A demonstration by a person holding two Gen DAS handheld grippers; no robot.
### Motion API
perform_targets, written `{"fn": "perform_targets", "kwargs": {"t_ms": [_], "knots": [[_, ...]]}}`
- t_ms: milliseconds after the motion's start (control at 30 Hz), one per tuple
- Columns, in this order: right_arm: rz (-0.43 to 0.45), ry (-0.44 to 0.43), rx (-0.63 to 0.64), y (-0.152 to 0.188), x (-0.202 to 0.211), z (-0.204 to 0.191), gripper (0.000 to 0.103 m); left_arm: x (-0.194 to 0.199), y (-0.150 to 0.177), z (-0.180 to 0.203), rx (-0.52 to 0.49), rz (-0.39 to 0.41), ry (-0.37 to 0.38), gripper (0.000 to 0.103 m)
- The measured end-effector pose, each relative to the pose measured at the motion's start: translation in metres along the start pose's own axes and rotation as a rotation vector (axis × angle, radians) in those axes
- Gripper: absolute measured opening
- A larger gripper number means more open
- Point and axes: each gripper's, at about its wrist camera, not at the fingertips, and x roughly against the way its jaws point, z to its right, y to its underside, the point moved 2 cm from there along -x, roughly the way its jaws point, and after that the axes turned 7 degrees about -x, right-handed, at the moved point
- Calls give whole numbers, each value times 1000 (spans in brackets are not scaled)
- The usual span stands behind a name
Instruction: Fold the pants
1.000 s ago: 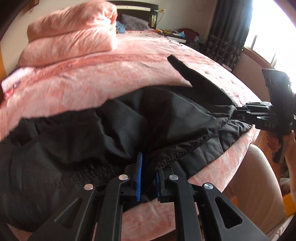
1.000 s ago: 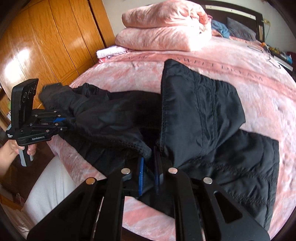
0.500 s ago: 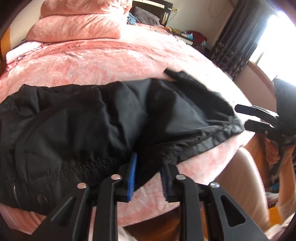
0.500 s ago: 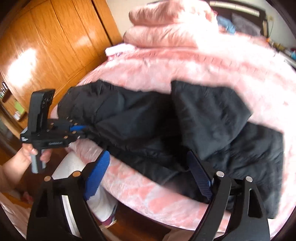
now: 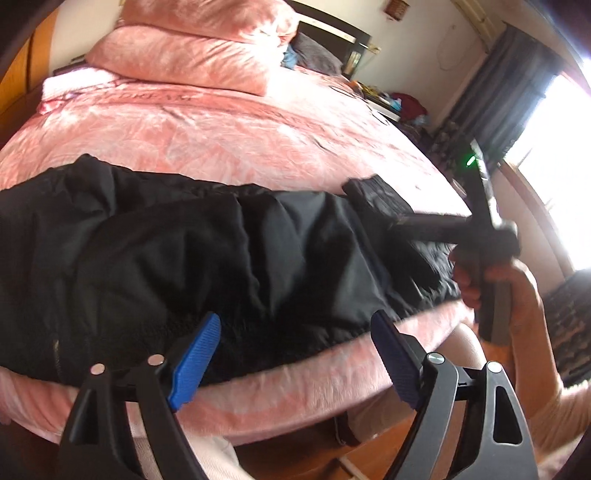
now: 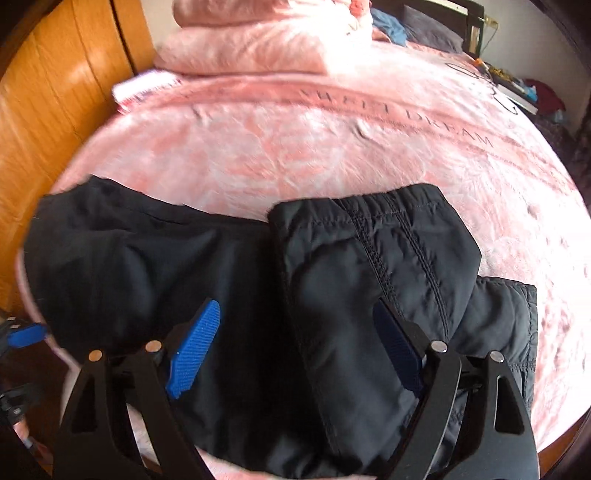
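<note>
Blue-padded left gripper (image 5: pixel 295 354) at six o'clock, our jaws spread wide and released, right gripper (image 6: pixel 299 347) likewise gaping over black pants (image 6: pixel 229 295) bunched along the near edge, pink bedspread (image 6: pixel 332 140) beyond, folded quilts (image 5: pixel 192 48) at twelve o'clock.

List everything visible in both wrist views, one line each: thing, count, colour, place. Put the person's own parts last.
pants: one, black, lying across the near edge of the bed, one end folded over on top
bedspread: one, pink, covering the bed, lettering across it
folded quilt: one stack, pink, at the head of the bed
wardrobe: one, orange wood, beside the bed
headboard: one, dark, behind the quilt
curtain: one, dark, by the bright window
left gripper: one, black with blue pads, jaws apart over the pants' near edge
right gripper: one, black with blue pads, jaws apart over the folded part
hand: one, holding the right gripper's handle
</note>
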Motion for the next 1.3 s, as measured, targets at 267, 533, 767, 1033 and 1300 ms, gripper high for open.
{"fn": "perform_targets", "kwargs": {"t_ms": [267,533,767,1033,1300], "knots": [[54,80,-71,-1,2,24,7,-66,-8,-1,56,-70,-23,84],[202,-111,-474,47,100,152,8,-76,-5,1,-2,-98,-84,84],[16,-72,-656,132,73,242,31,-75,-11,15,5,-115,-100,84],[71,-277,-725,144,82,265,17,-77,-16,54,-92,-110,-103,84],[20,-269,-705,147,88,261,7,-100,-13,58,-96,-147,-101,84]]}}
